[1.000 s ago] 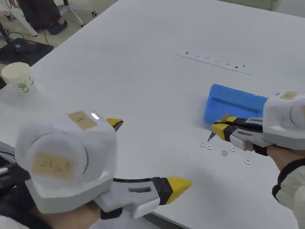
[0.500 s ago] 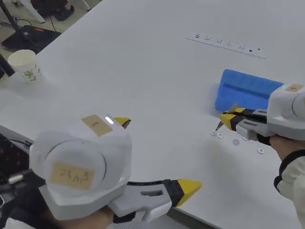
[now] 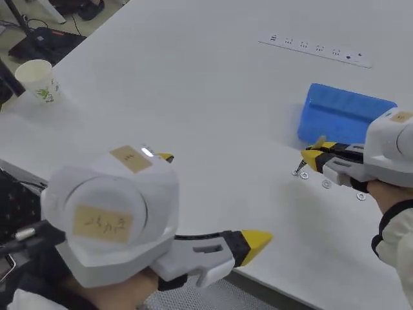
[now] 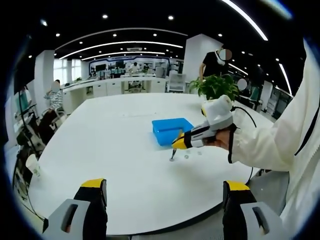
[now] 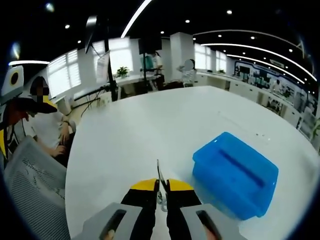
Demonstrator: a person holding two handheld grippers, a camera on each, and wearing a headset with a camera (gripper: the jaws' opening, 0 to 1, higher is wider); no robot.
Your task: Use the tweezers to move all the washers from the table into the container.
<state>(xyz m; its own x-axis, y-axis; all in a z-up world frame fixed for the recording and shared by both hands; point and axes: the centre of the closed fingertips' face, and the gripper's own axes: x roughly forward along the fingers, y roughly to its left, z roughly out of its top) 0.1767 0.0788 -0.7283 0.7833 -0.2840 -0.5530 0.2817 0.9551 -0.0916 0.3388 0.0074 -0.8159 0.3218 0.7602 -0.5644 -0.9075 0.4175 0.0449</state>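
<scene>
- Head view: the left gripper (image 3: 211, 199) is low in the foreground over the near edge of the white table (image 3: 193, 97). Its yellow-tipped jaws are spread wide with nothing between them.
- At the right edge, the right gripper (image 3: 312, 157) has its jaws pressed together on the tweezers (image 3: 300, 166), which slant down to the tabletop.
- The tweezer tip is just beside the nearest of the washers (image 3: 326, 185). Whether it grips one is too small to tell. The washers lie in a loose row on the table in front of the blue container (image 3: 345, 113), near it but outside it.
- A paper cup (image 3: 37, 81) stands near the left edge of the table, and a power strip (image 3: 316, 50) lies beyond the container.
- Left gripper view: this gripper's own jaws rise far apart from the bottom, holding nothing.
- Across the table (image 4: 125, 135), the right gripper (image 4: 178, 143) points the tweezers (image 4: 173, 154) down at the surface. Washers (image 4: 186, 156) show as specks beside the tip, and the blue container (image 4: 172, 130) is just behind.
- A potted plant (image 4: 215, 85) stands beyond the table, and the paper cup (image 4: 34, 165) is at far left.
- Right gripper view: the jaws of the right gripper (image 5: 161, 186) are closed on the tweezers (image 5: 159, 175), whose thin tip pokes forward over the table (image 5: 130, 135).
- The blue container (image 5: 235, 172) sits to the right of the tip. Its contents are not visible.
- A mesh chair (image 5: 30, 195) is at the left.
</scene>
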